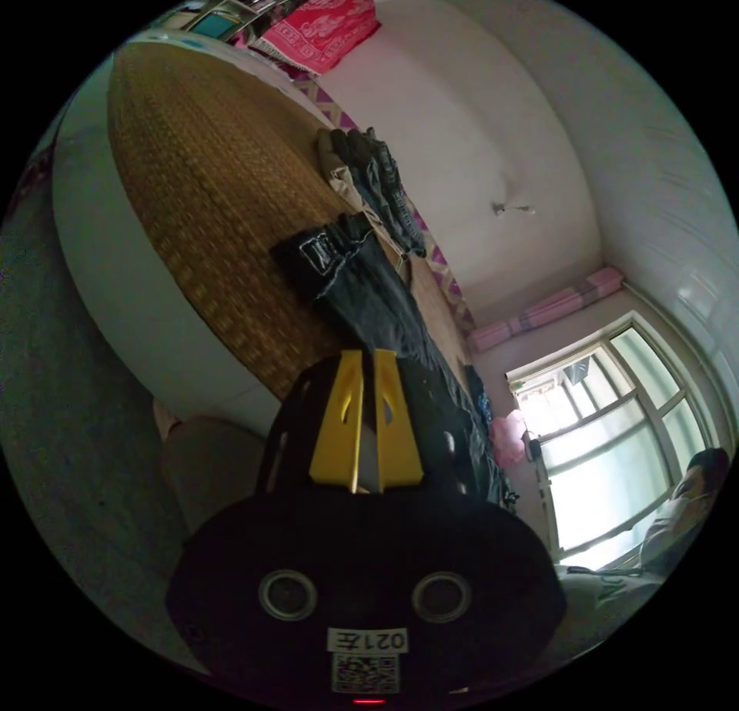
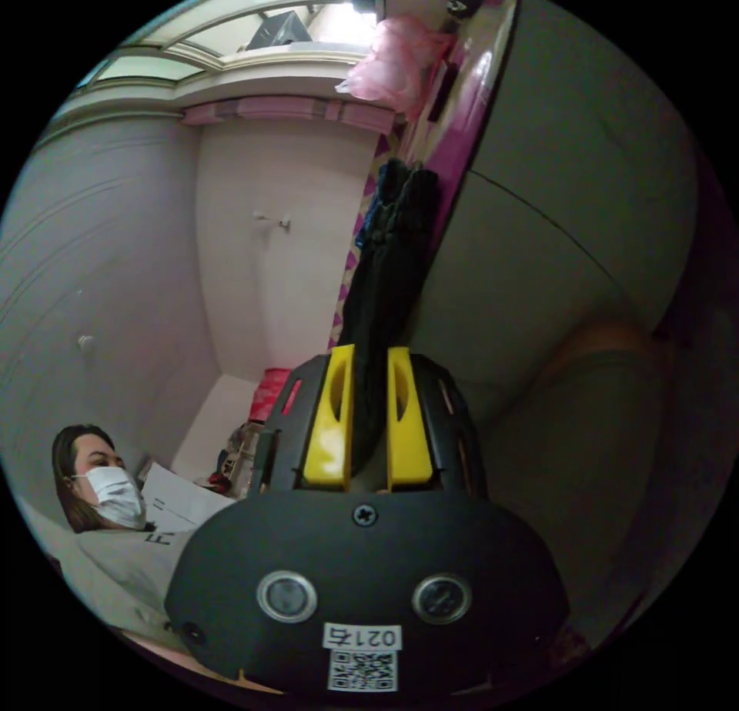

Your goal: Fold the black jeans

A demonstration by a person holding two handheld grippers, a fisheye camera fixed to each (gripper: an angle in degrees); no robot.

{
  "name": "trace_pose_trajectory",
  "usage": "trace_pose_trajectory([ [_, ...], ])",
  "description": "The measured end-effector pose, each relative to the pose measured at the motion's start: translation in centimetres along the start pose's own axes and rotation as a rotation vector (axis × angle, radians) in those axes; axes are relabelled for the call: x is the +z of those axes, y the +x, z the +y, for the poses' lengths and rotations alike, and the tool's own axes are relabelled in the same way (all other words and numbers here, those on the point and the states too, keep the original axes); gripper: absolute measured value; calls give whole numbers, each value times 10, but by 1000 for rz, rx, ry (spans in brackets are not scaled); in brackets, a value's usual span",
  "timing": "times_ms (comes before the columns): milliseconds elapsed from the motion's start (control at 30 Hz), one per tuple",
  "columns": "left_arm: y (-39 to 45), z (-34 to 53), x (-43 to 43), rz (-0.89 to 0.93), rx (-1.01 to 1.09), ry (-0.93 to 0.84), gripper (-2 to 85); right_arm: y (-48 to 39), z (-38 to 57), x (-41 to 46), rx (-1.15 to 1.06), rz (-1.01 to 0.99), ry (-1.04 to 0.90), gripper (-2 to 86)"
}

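Observation:
The black jeans (image 1: 350, 280) lie stretched along the near side of a bed topped with a woven mat (image 1: 208, 203), waistband towards the far end. My left gripper (image 1: 368, 355) sits at their near edge. Its yellow jaws are almost together, with only a thin slit between them, and dark cloth meets the tips. In the right gripper view the jeans (image 2: 389, 265) run as a narrow black strip along the bed's edge. A fold goes down between the jaws of my right gripper (image 2: 371, 351), which is shut on it.
A pile of folded clothes (image 1: 369, 180) lies on the mat beyond the jeans. The bed's pale side panel (image 2: 554, 242) drops to a dark floor (image 1: 69, 403). A person in a mask (image 2: 104, 484) is close behind, near a window (image 1: 608, 442). A pink bag (image 2: 400, 57) hangs nearby.

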State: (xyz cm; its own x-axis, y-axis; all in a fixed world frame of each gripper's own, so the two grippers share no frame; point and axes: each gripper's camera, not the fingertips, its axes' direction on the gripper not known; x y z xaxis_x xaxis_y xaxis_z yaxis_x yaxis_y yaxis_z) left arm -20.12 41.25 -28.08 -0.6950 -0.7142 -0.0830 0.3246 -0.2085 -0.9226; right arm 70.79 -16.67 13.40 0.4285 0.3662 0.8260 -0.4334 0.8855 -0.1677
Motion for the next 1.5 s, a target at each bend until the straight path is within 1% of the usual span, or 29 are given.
trace_pose_trajectory([
  [33,-3,0,3,20,-16,1,-5,0,1,1,-2,12,0,24],
  [167,6,-5,7,32,3,-6,-9,-8,1,3,-41,-21,-18,6],
  [267,49,-21,9,11,133,-27,-9,-29,-12,11,-94,-81,-51,2],
  [333,99,-46,19,-60,273,-64,-9,-61,-35,31,-182,-91,-91,0],
  [367,112,-54,23,-83,306,-77,-9,-69,-43,38,-207,-88,-103,0],
  [433,156,-89,54,-168,404,-139,-9,-93,-78,76,-272,-47,-158,0],
  [467,164,-98,64,-179,415,-153,-9,-95,-87,88,-277,-36,-171,0],
  [567,186,-142,135,-232,416,-244,-7,-88,-132,161,-255,25,-230,1],
  [633,179,-171,207,-276,373,-318,-1,-55,-160,229,-196,92,-279,3],
  [667,174,-177,226,-286,356,-330,3,-44,-164,245,-183,118,-284,4],
  [733,144,-189,292,-271,294,-380,27,5,-169,300,-127,216,-312,9],
  [767,136,-190,302,-278,278,-386,37,17,-167,309,-112,232,-316,11],
  [800,126,-190,310,-290,262,-353,56,36,-161,321,-85,239,-318,11],
  [867,123,-188,300,-234,300,-270,68,44,-142,318,-99,173,-259,10],
  [900,121,-185,289,-201,311,-240,74,40,-126,314,-144,155,-246,9],
  [967,125,-176,279,-182,370,-259,81,28,-97,313,-254,146,-282,7],
  [1067,140,-146,278,-226,497,-285,97,6,-29,338,-415,73,-420,2],
  [1100,146,-133,283,-263,549,-300,102,-2,5,358,-478,53,-509,-1],
  [1133,152,-120,291,-317,597,-305,105,-9,43,381,-551,70,-591,-3],
  [1167,153,-115,295,-340,619,-309,106,-11,63,392,-590,86,-624,-4],
  [1233,152,-95,320,-384,685,-359,96,-14,141,435,-737,180,-719,-5],
  [1267,150,-92,328,-398,693,-380,90,-12,160,445,-765,207,-736,-6],
  [1300,142,-85,345,-468,707,-436,73,-7,197,466,-822,267,-771,-6],
  [1367,139,-83,346,-499,704,-420,38,5,251,497,-908,368,-843,-6],
  [1400,137,-82,348,-526,714,-450,5,15,287,518,-981,468,-919,-6],
  [1433,135,-81,347,-531,734,-455,-1,30,322,536,-1068,587,-988,-7],
  [1500,132,-80,345,-564,763,-465,-6,38,355,538,-1209,634,-917,-7],
])
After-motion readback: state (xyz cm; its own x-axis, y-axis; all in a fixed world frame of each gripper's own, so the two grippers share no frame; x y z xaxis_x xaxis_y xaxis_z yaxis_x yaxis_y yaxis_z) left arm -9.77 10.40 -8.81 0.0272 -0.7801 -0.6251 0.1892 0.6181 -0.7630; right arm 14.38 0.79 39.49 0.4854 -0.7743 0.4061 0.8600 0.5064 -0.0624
